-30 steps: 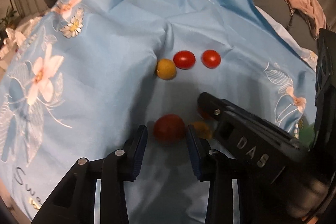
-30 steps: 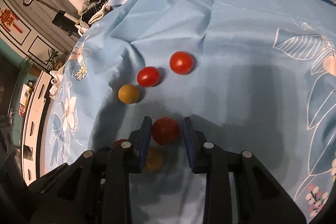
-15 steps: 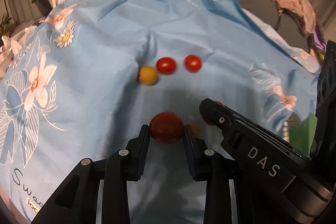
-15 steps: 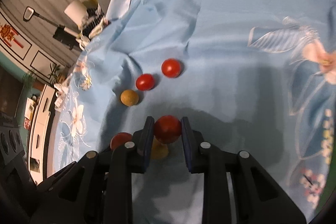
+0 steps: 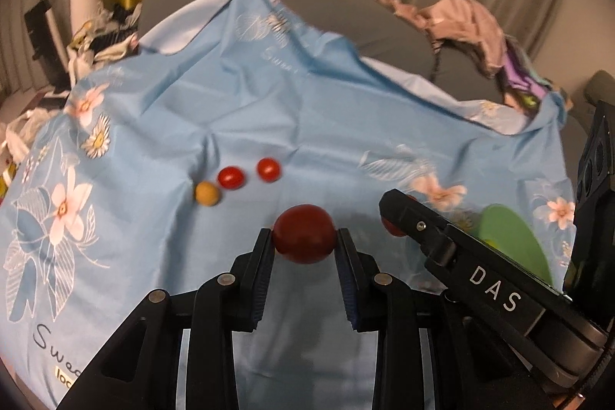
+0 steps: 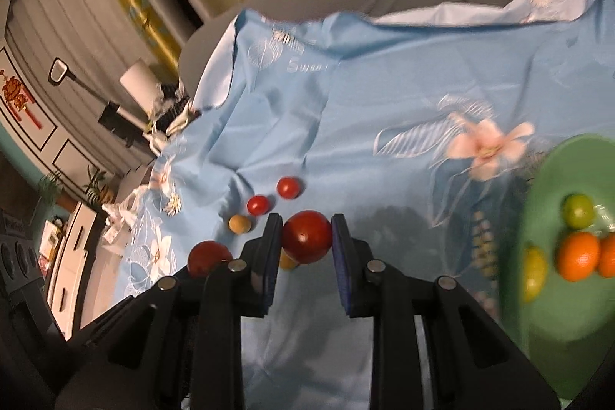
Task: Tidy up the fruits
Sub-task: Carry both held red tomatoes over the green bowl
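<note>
Left wrist: round glossy red tomato (image 5: pixel 303 234)

Cloth (image 5: pixel 161 125): light blue, white-and-pink flower print. Tomato (image 5: pixel 304 233) between the black fingers (image 5: pixel 261 268): dark red. Plate (image 6: pixel 553 294): green.

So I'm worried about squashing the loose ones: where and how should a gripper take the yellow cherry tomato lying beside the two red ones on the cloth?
Grip the yellow tomato across its widest middle, coming from above. It is small, round and rests on soft blue cloth, so a low sideways approach would likely roll it. Set the jaws so neither finger enters the narrow space toward the nearest red tomato; close gently.
</note>
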Available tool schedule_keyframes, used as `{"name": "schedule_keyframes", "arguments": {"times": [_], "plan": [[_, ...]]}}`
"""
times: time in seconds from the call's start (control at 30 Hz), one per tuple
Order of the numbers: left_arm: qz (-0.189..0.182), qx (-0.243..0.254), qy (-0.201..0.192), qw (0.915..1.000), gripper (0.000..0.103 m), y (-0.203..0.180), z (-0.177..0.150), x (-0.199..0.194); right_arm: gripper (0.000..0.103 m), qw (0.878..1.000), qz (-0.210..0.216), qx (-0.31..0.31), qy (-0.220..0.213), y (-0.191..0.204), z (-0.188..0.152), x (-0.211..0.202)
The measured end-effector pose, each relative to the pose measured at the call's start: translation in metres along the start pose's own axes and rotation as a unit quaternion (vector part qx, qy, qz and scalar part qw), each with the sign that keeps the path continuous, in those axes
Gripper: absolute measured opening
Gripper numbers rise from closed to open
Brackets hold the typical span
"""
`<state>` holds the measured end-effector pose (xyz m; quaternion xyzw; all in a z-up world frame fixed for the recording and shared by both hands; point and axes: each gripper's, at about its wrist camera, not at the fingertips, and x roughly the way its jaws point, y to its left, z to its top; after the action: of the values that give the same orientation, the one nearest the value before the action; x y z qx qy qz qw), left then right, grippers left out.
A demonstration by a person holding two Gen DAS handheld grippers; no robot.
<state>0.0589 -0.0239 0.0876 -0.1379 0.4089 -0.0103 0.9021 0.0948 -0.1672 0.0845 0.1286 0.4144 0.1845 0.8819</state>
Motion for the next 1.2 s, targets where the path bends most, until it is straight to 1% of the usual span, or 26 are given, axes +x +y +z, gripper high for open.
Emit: {"name": "schedule_keyframes", "arguments": {"times": [0.23, 0.4, 0.53, 0.6, 0.7, 0.9, 1.1, 1.2], "plan": [[-0.026, 0.030, -0.027, 0.9989, 0.032, -0.025, 0.002, -0.017, 0.026, 0.998, -0.024, 0.011, -0.049, -0.013, 0.004, -0.042], [-0.045, 0.050, -0.037, 0.9970, 0.032, -0.045, 0.002, -0.023, 0.026, 0.996, -0.035, 0.019, -0.078, -0.026, 0.005, -0.068], [-0.064, 0.060, -0.031, 0.9957, 0.032, -0.061, 0.000, -0.020, 0.026, 0.993, -0.053, 0.034, -0.101, -0.042, 0.005, -0.087], [-0.073, 0.069, -0.031, 0.9945, 0.032, -0.072, -0.001, -0.019, 0.026, 0.991, -0.061, 0.041, -0.108, -0.051, 0.005, -0.094], [-0.089, 0.082, -0.023, 0.9924, 0.032, -0.087, -0.004, -0.016, 0.026, 0.988, -0.084, 0.056, -0.115, -0.066, 0.004, -0.104], [-0.114, 0.117, -0.015, 0.9864, 0.032, -0.118, -0.014, -0.012, 0.027, 0.981, -0.119, 0.087, -0.129, -0.091, 0.001, -0.122], [-0.139, 0.147, 0.005, 0.9794, 0.032, -0.145, -0.026, -0.003, 0.027, 0.974, -0.149, 0.111, -0.132, -0.112, -0.006, -0.135], [-0.146, 0.157, 0.019, 0.9764, 0.032, -0.155, -0.033, 0.004, 0.027, 0.972, -0.162, 0.119, -0.124, -0.121, -0.006, -0.135]]}}
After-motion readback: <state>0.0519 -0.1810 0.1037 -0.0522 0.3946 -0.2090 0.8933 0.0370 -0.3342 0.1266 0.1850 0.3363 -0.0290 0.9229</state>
